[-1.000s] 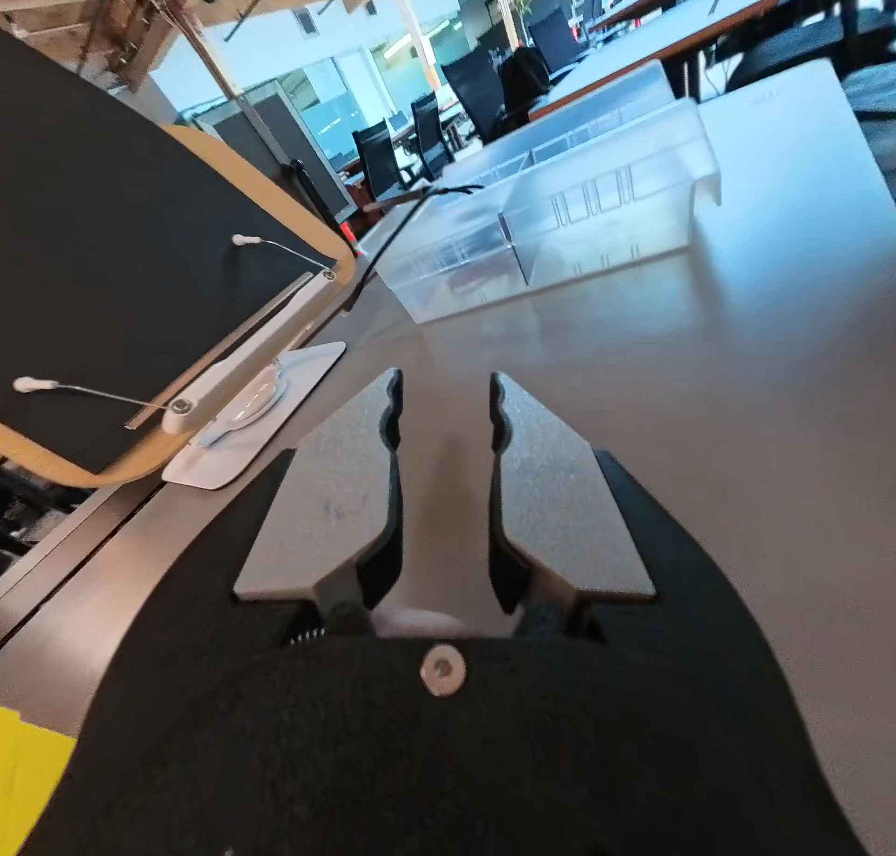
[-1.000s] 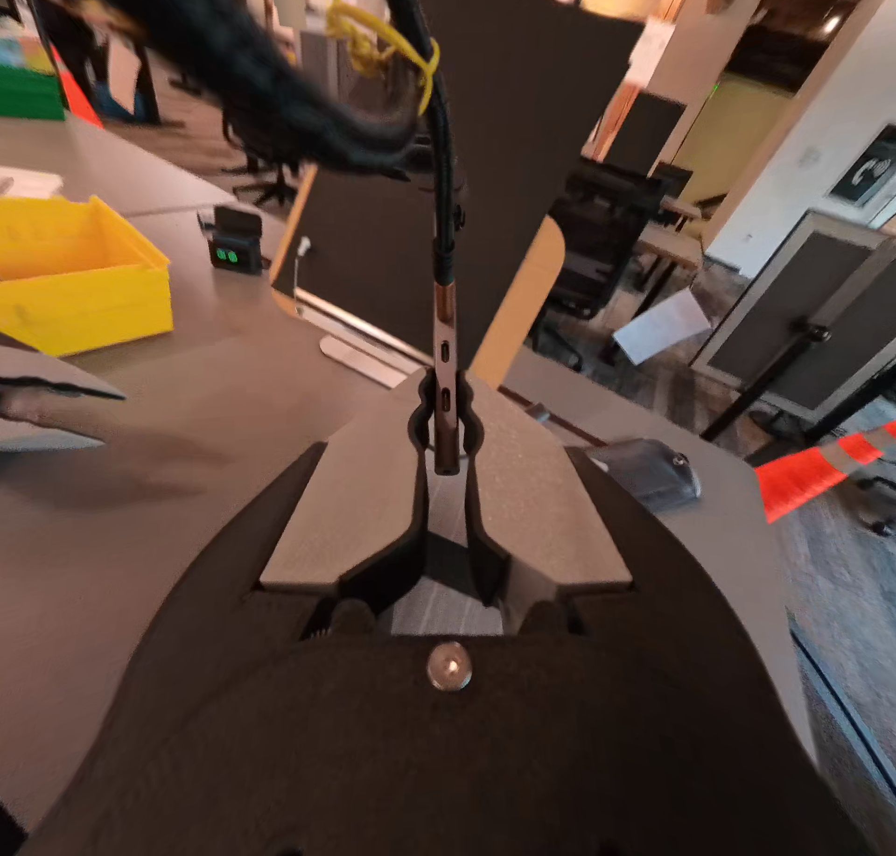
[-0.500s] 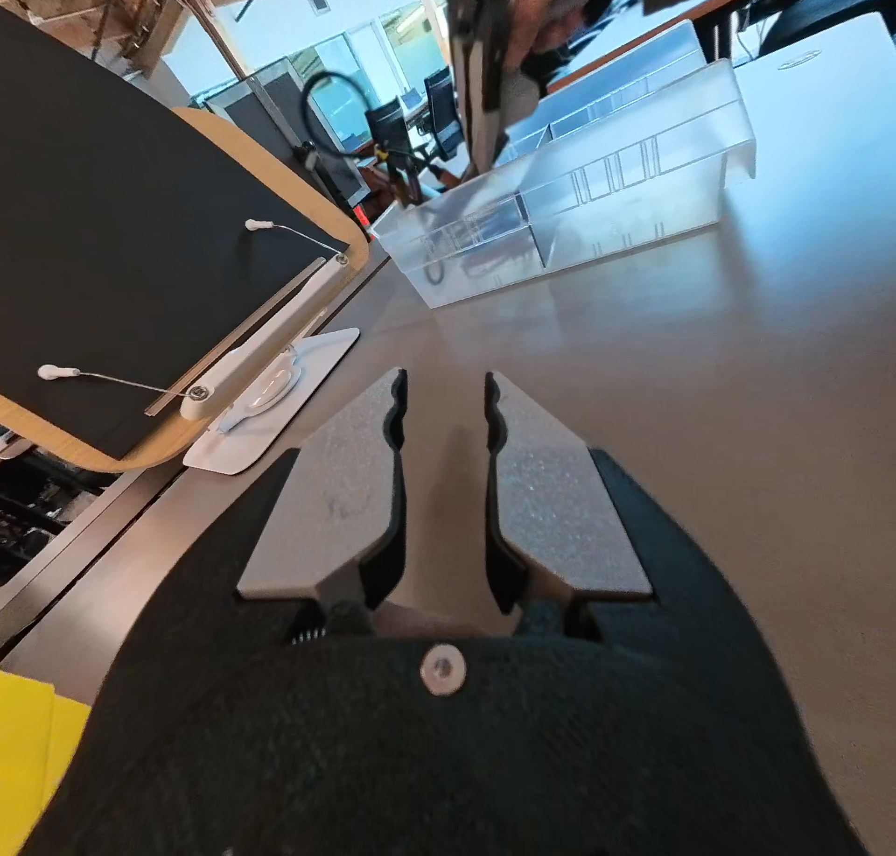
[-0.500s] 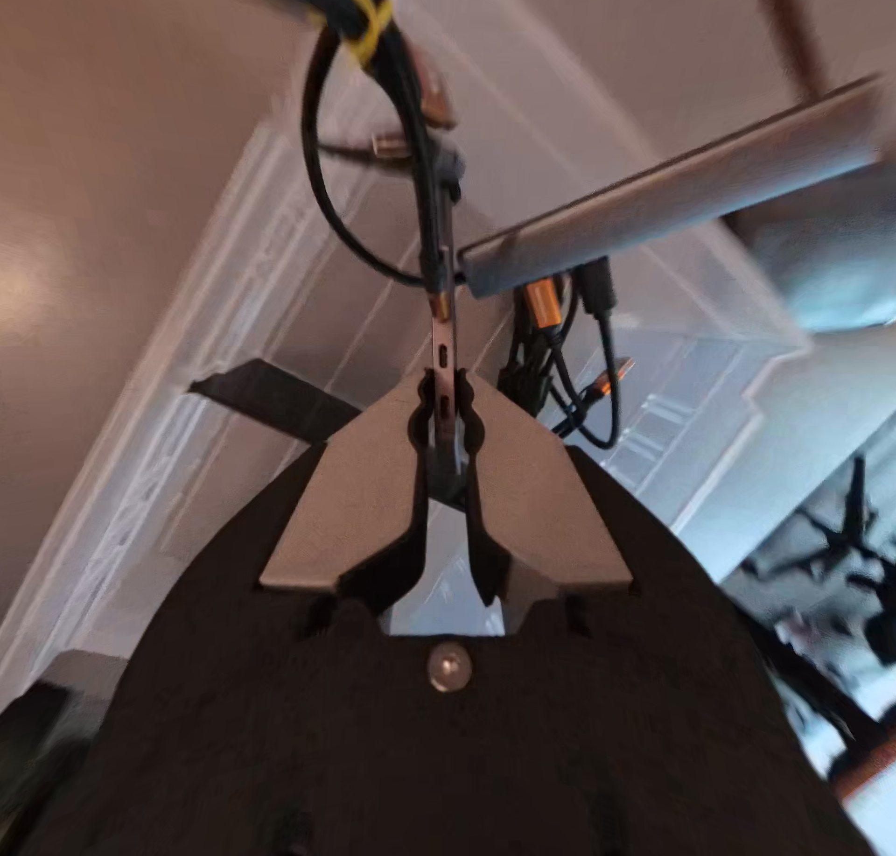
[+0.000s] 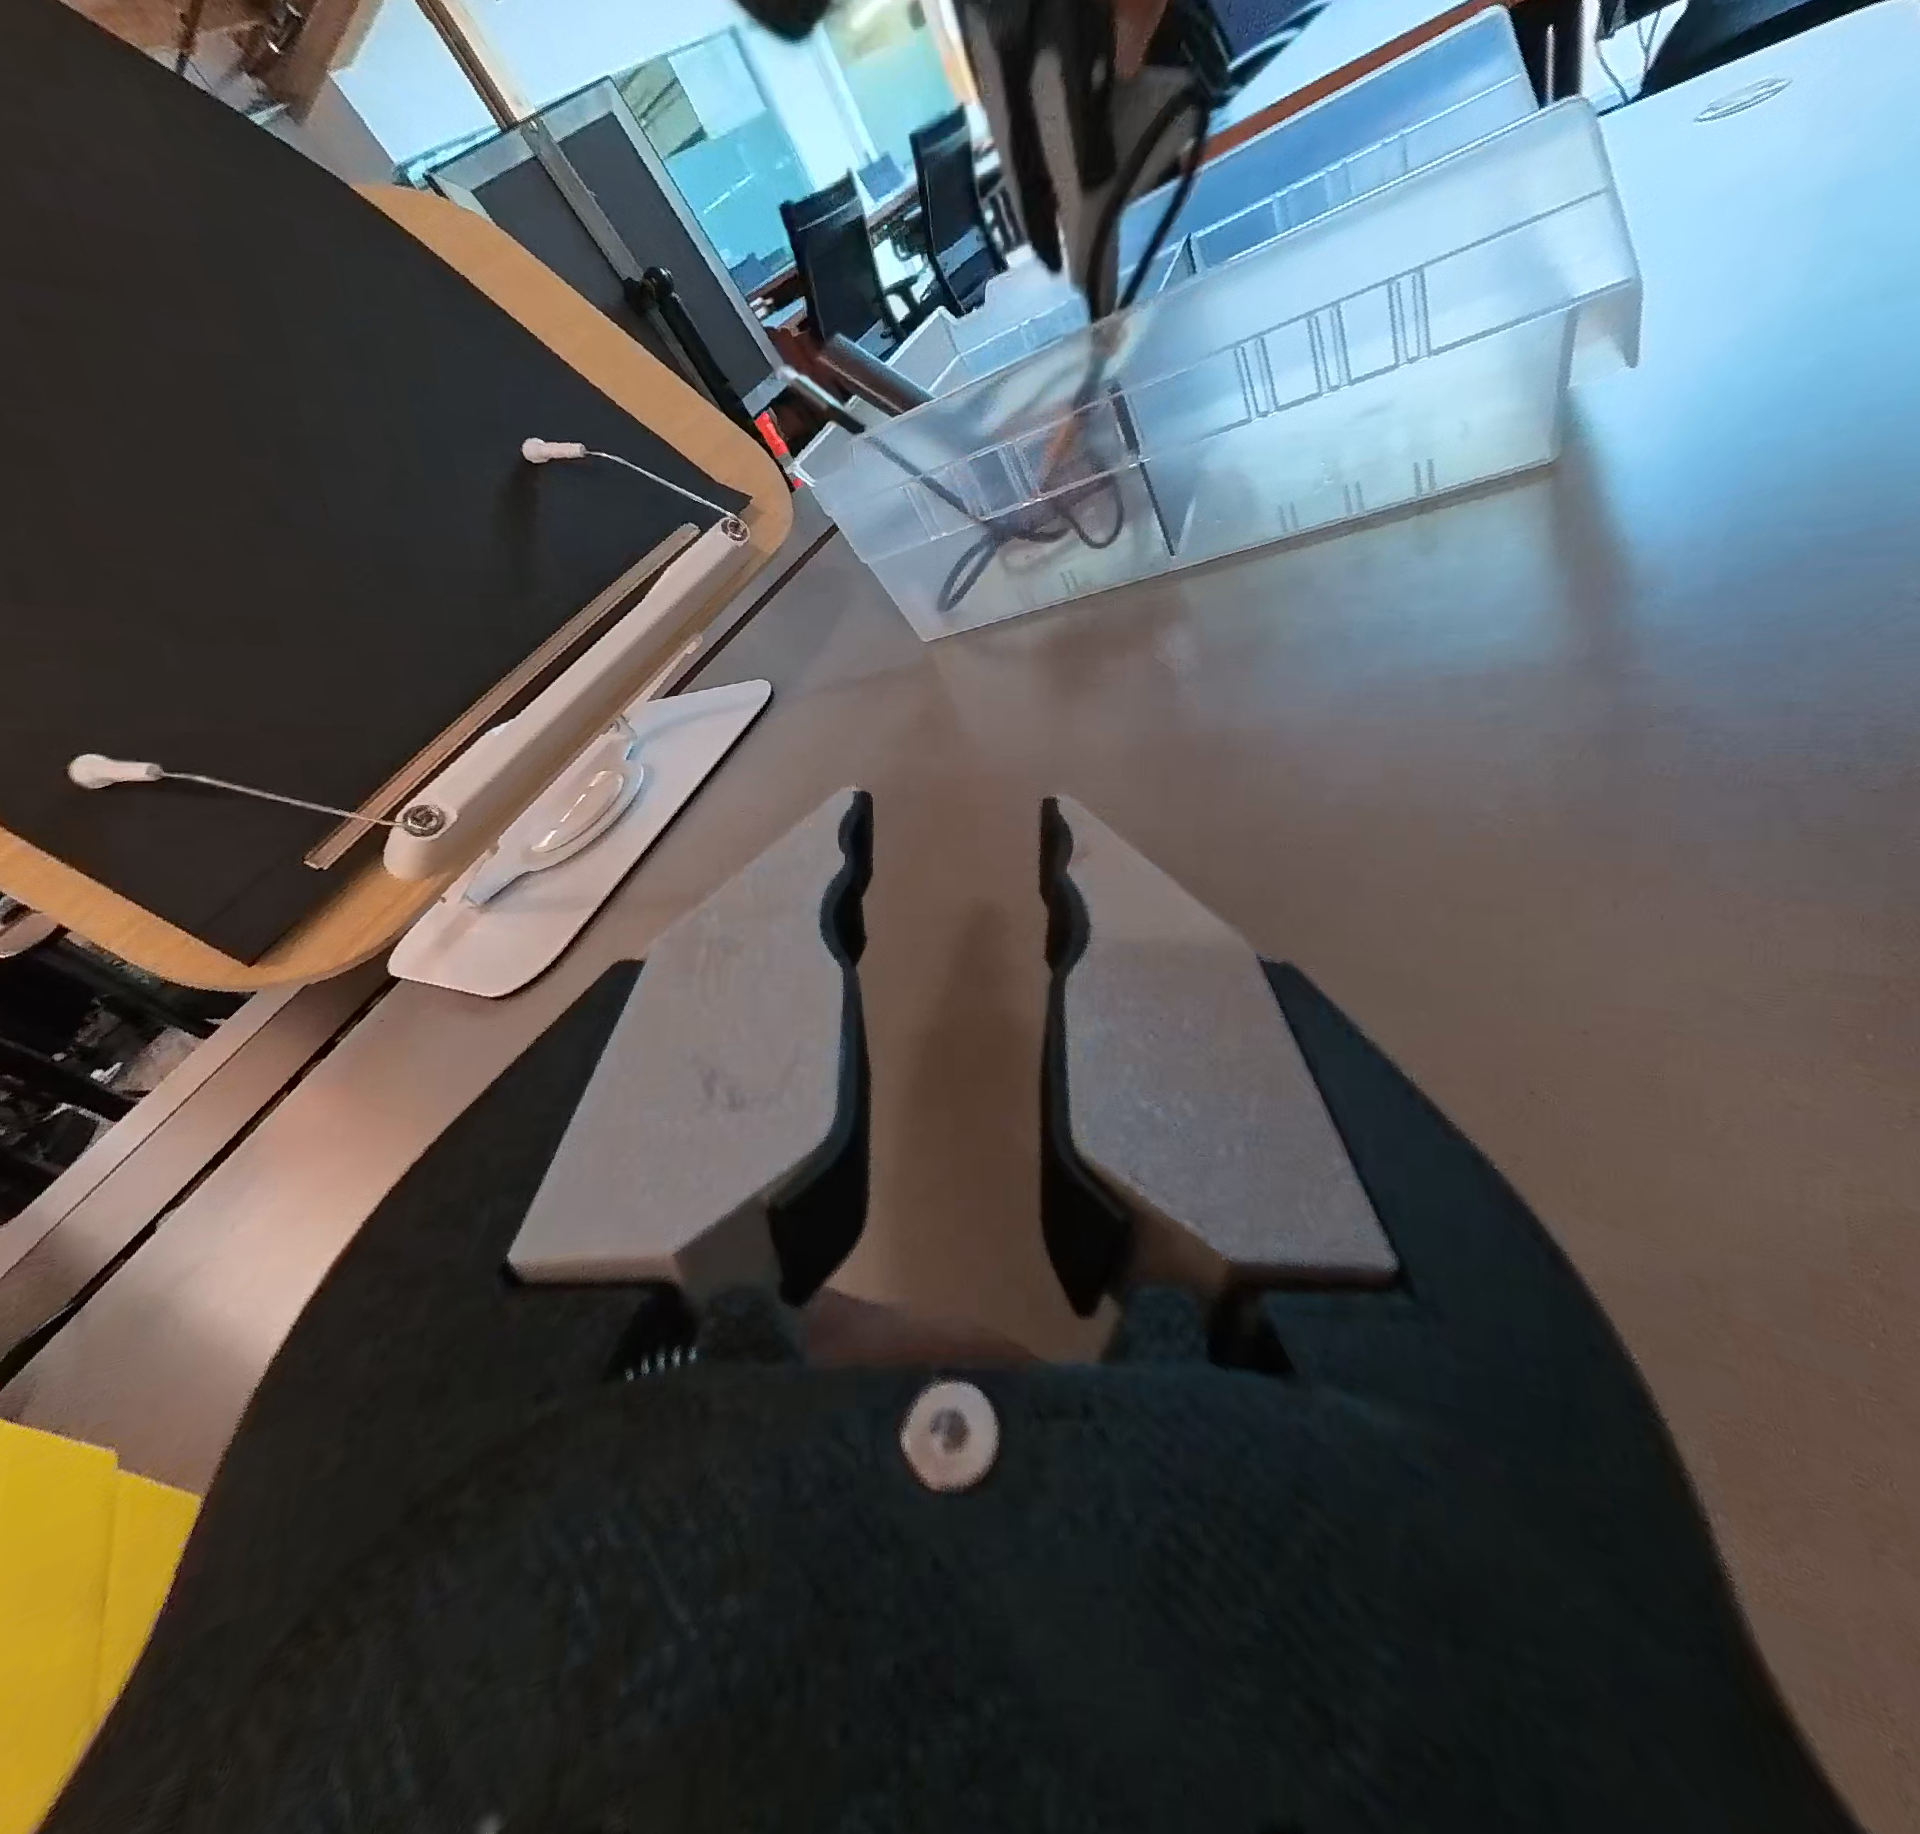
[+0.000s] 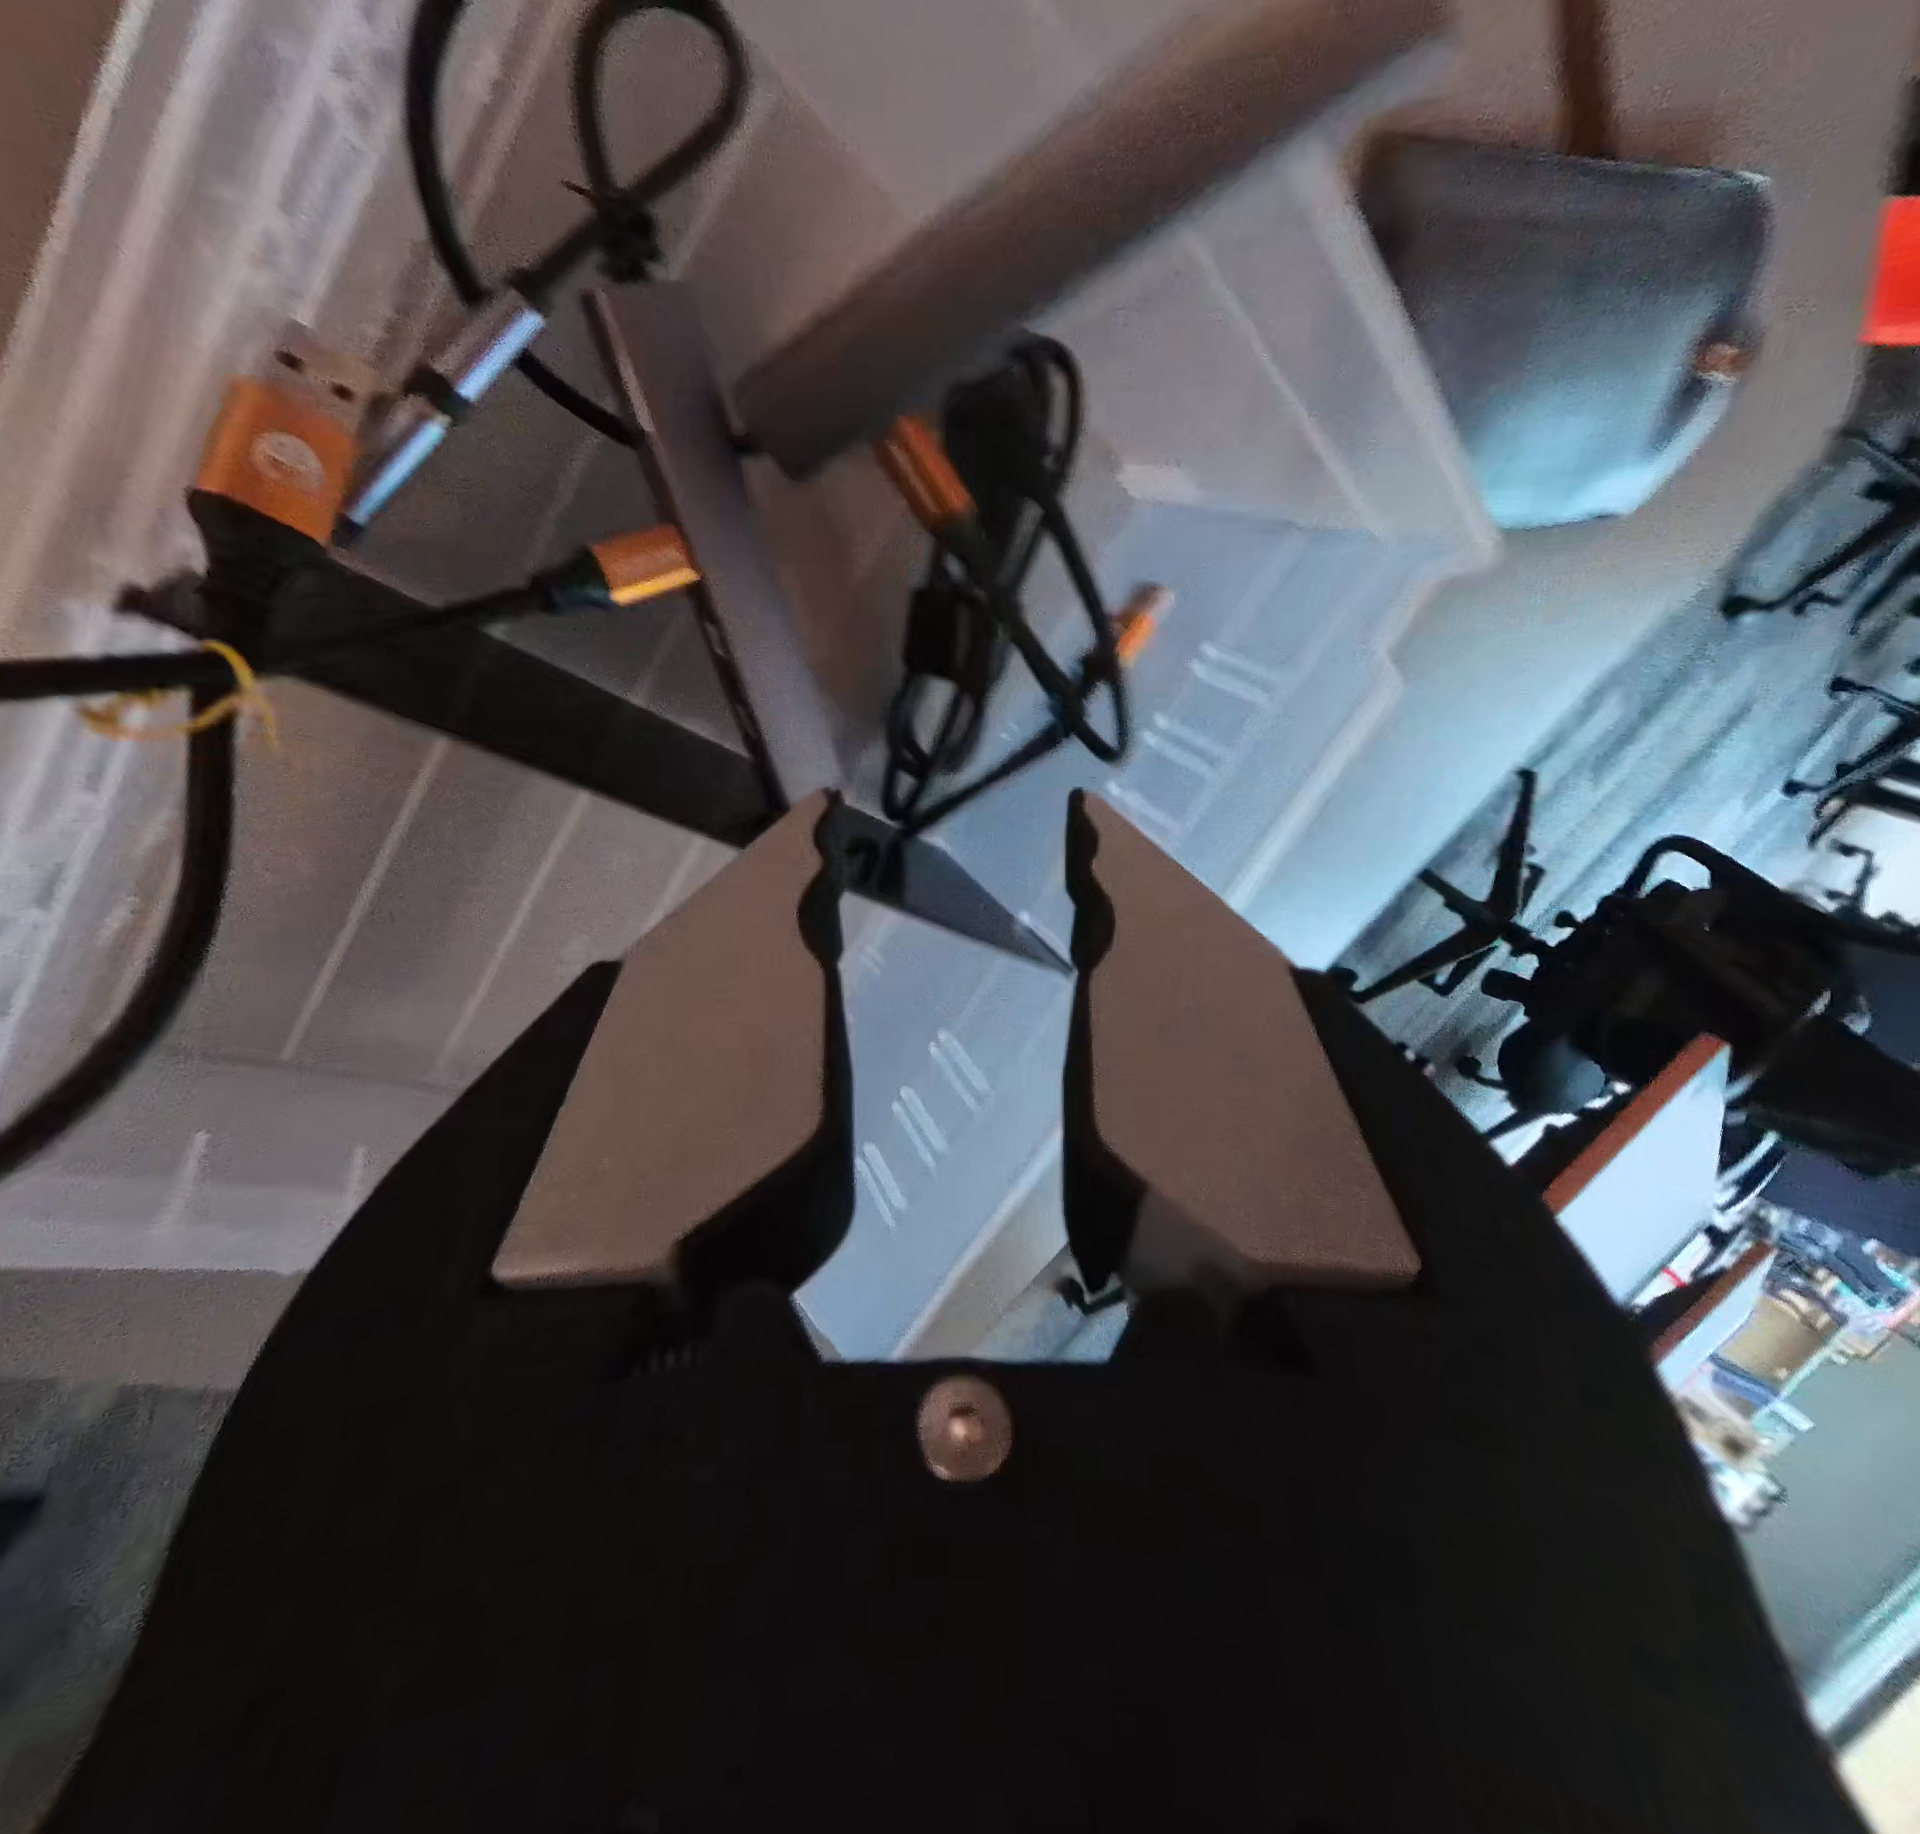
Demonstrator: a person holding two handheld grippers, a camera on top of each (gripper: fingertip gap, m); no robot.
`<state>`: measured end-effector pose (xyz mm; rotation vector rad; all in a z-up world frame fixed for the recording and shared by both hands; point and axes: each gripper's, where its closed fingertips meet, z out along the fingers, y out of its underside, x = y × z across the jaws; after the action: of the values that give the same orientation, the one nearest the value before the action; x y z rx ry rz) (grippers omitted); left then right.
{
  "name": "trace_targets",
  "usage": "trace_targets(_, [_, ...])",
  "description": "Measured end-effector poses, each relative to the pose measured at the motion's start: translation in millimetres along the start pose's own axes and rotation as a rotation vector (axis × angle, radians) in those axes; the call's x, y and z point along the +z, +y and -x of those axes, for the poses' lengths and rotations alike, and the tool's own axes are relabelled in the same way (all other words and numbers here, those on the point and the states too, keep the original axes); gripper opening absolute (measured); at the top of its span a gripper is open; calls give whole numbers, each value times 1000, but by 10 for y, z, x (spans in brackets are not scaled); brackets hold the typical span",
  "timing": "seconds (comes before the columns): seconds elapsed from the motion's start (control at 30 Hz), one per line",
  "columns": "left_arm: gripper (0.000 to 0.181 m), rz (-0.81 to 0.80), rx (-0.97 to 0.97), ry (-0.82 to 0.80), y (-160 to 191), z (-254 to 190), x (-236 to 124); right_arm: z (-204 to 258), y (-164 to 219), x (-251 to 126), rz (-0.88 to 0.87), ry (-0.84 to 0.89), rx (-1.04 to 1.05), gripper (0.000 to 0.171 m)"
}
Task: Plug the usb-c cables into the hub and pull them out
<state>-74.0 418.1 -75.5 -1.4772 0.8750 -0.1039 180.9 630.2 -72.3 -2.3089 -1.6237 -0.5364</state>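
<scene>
My right gripper is open over a clear plastic bin. A thin grey hub lies tilted in the bin below it, its near end by the left fingertip; I cannot tell if they touch. Cables with orange plugs and a black cable bundle lie around the hub, with a second grey bar behind. My left gripper is open and empty, low over the grey table. In the left wrist view the right gripper hangs over the bin, where cables show through its wall.
A black board with a wooden edge leans at the left on a white base plate. A yellow thing sits at the lower left corner. Office chairs and desks stand beyond the bin.
The right gripper carried the hub from mid-air down over the clear bin, then opened and let go of it. The left gripper stayed open and shifted only slightly.
</scene>
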Motion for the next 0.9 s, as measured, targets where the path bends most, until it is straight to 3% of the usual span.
trace_targets(0.13, [29, 11, 23, -10, 18, -6, -3, -226, 403, -364, -126, 79, 230, 45])
trace_targets(0.2, [29, 23, 38, -32, 40, 19, -5, -158, 513, -522, -266, 43, 356, 60])
trace_targets(0.33, [34, 43, 46, -80, 50, 29, -27, 291, 556, -891, -637, -66, 459, 80])
trace_targets(0.47, [39, 19, -125, -104, -146, -198, -213, 803, 698, -1075, -836, -94, 475, 86])
trace_targets(0.53, [58, 64, -152, -62, -196, -422, -378, 1011, 751, -1068, -869, -105, 477, 91])
trace_targets(0.6, [94, 130, -164, -80, -238, -486, -608, 1191, 748, -1045, -897, -122, 465, 92])
trace_targets(0.73, [117, 249, -273, -137, -289, -396, -1199, 1444, 637, -921, -901, -122, 429, 98])
trace_targets(0.87, [138, 293, -413, -345, -139, 9, -1815, 1517, 420, -855, -935, -88, 432, 100])
trace_targets(0.9, [135, 302, -453, -378, -49, 82, -1941, 1525, 356, -848, -950, -87, 441, 101])
